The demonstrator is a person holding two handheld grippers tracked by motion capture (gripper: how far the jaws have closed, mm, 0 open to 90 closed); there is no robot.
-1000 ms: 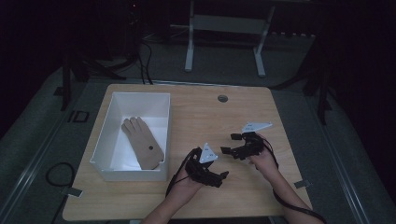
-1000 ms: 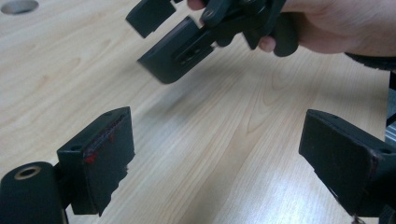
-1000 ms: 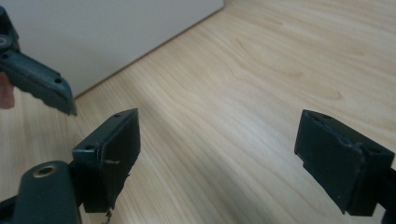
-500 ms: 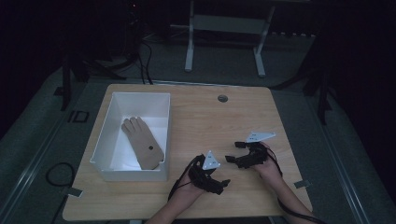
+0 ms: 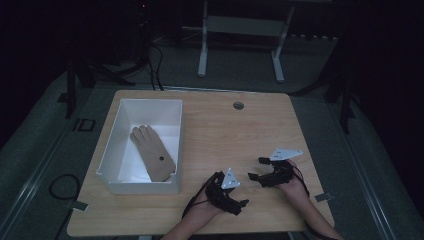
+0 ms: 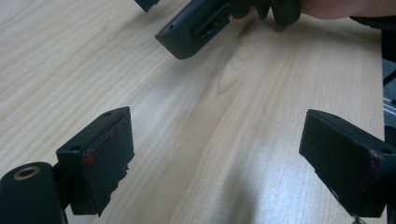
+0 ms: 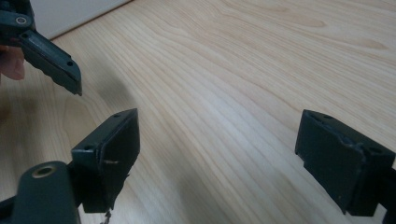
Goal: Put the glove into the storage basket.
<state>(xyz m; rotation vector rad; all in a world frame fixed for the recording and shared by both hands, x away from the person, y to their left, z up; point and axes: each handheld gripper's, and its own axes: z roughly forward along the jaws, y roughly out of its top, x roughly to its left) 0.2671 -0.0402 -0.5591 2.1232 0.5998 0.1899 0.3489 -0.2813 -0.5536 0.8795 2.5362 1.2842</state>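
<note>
A tan glove (image 5: 152, 152) lies flat inside a white bin (image 5: 110, 152) on the left of the wooden table (image 5: 235, 135). My left gripper (image 5: 241, 207) is low over the table near the front edge, with its jaws open and nothing between them; bare wood shows between them in the left gripper view (image 6: 219, 154). Just right of it, my right gripper (image 5: 257, 169) is also open and holds nothing, with only wood in its gap (image 7: 224, 149). The two grippers point toward each other, a short way apart. Both are well to the right of the bin.
A round cable hole (image 5: 238, 105) sits near the table's far edge. The bin's white wall (image 7: 79, 14) appears at the top left of the right gripper view. A metal stand (image 5: 240, 30) rises on the dark floor beyond the table.
Both hands have drawn back toward the table's front edge and sunk lower. The jaws of both stay as wide as before.
</note>
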